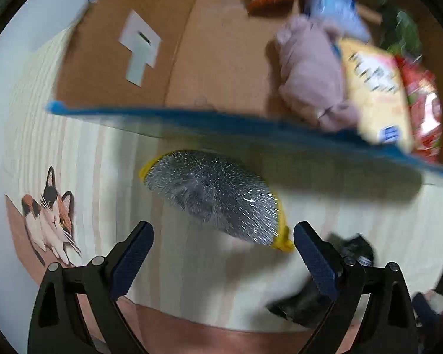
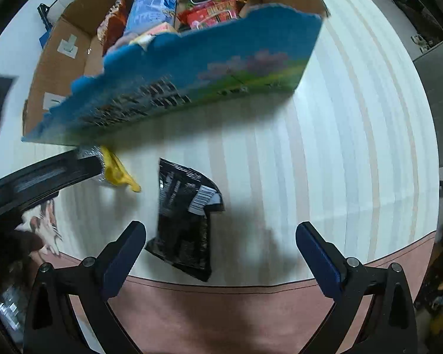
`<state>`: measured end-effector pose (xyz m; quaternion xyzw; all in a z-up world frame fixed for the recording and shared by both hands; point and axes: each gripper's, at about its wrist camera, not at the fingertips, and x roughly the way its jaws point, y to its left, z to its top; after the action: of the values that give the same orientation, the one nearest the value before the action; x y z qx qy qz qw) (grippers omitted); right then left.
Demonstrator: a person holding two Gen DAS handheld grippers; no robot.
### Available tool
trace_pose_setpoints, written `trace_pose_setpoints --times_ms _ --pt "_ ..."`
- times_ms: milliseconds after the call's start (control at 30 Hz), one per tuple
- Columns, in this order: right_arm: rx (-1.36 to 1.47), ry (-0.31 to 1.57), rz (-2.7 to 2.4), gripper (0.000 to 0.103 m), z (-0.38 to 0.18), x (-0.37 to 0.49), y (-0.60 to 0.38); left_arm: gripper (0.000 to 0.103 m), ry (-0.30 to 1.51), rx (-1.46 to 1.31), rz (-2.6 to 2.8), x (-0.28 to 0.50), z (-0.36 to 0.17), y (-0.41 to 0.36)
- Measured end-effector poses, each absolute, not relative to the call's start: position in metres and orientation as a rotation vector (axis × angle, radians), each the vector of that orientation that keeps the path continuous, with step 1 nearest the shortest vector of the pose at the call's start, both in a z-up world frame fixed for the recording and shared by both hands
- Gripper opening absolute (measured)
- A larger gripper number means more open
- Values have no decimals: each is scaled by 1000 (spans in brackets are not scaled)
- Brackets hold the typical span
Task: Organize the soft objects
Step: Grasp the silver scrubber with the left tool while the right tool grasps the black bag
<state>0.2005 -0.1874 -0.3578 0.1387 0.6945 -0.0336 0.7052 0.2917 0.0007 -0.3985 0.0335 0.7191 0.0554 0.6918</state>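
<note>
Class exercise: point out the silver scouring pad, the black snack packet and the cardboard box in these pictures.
silver scouring pad (image 1: 215,194): left wrist view, middle of its glittery face.
black snack packet (image 2: 184,221): right wrist view, centre of the packet.
cardboard box (image 2: 221,67): right wrist view, printed blue outer wall.

We see the box (image 1: 192,118) rim blurred; its flap hides part of the scourer (image 2: 88,152), and packets (image 1: 375,88) smear illegibly.

Left hand-held gripper (image 1: 223,237): jaws spread wide, nothing between the blue-padded fingers (image 1: 134,255), angled downward. Right hand-held gripper (image 2: 220,237): jaws likewise wide apart, empty, tilted downward. In the right wrist view the left hand-held gripper's black body crosses the left edge.
</note>
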Motion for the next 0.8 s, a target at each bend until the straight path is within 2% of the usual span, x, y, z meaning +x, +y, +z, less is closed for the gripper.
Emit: trace_pose_setpoints --times_ms 133,300,433,567,667,700,733,767,800 --pt "292 1570 -70 103 -367 197 -186 97 1666 56 163 275 -414 27" --pt "310 1619 -35 103 -383 201 -175 97 1691 5 213 234 -397 86" --pt "331 1659 -13 103 -402 205 -157 97 1657 -148 225 220 -371 124" --pt "323 1703 -21 103 -419 205 -140 97 1631 -294 175 237 -367 134" --pt "283 1712 -31 92 -423 203 -128 97 1638 -344 117 256 -380 121" --pt "276 1713 -35 79 -423 202 -126 97 1647 -337 103 261 -386 116" --pt "260 1720 -37 70 -425 201 -122 97 1663 -316 85 269 -393 107" --pt "242 1725 -36 68 -425 201 -118 97 1676 -296 67 274 -400 99" --pt "215 1724 -36 62 -423 201 -113 97 1688 -276 60 279 -405 92"
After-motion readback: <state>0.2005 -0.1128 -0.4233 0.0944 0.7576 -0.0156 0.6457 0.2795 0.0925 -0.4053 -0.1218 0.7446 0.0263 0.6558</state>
